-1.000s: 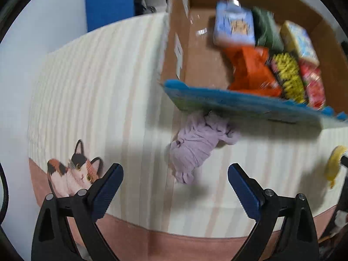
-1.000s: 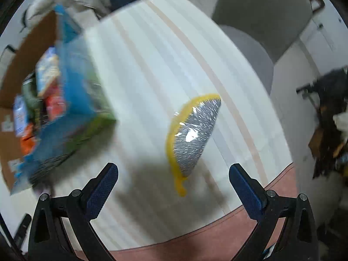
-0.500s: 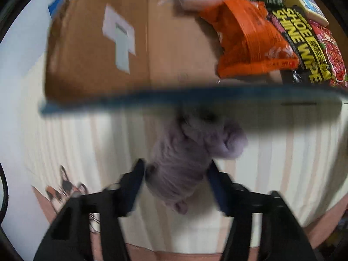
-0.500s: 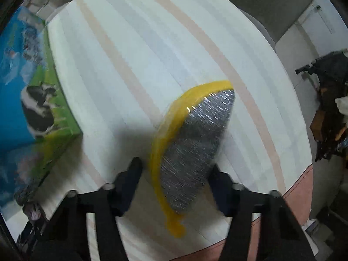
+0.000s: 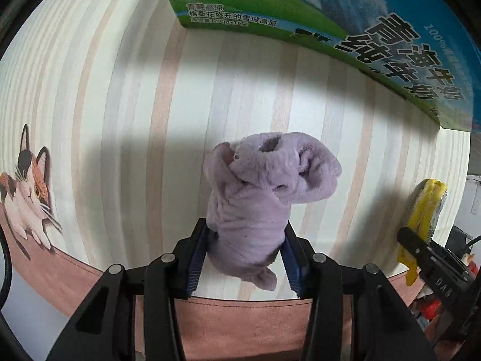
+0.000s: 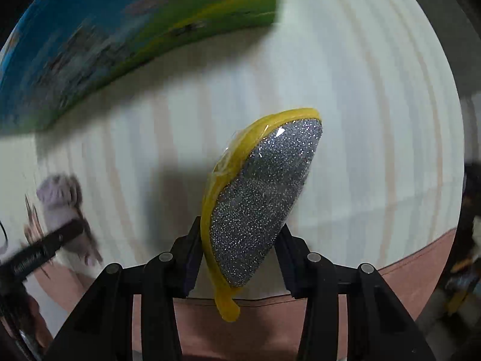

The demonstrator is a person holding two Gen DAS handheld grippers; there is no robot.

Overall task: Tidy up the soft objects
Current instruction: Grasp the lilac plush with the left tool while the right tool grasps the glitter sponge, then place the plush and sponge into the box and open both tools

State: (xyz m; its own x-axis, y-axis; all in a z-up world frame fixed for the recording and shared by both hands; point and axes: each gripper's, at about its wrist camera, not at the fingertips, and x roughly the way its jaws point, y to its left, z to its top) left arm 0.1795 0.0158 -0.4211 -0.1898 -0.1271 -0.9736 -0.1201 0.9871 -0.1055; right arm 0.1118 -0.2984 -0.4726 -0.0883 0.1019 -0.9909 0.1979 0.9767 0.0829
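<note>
Now purple plush (image 5: 255, 198) pinched between left fingers (image 5: 198, 255); sponge (image 6: 258, 204) between right.

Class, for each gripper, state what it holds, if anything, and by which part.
The left gripper clamps the purple plush toy by its lower body. The right gripper clamps the yellow-edged glittery sponge across its lower, narrow end.

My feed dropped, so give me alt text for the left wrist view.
The left claw is shut on a purple plush toy above a striped tablecloth. A blue-green milk carton sits beyond; at right, the right claw holds a yellow-rimmed sponge.
</note>
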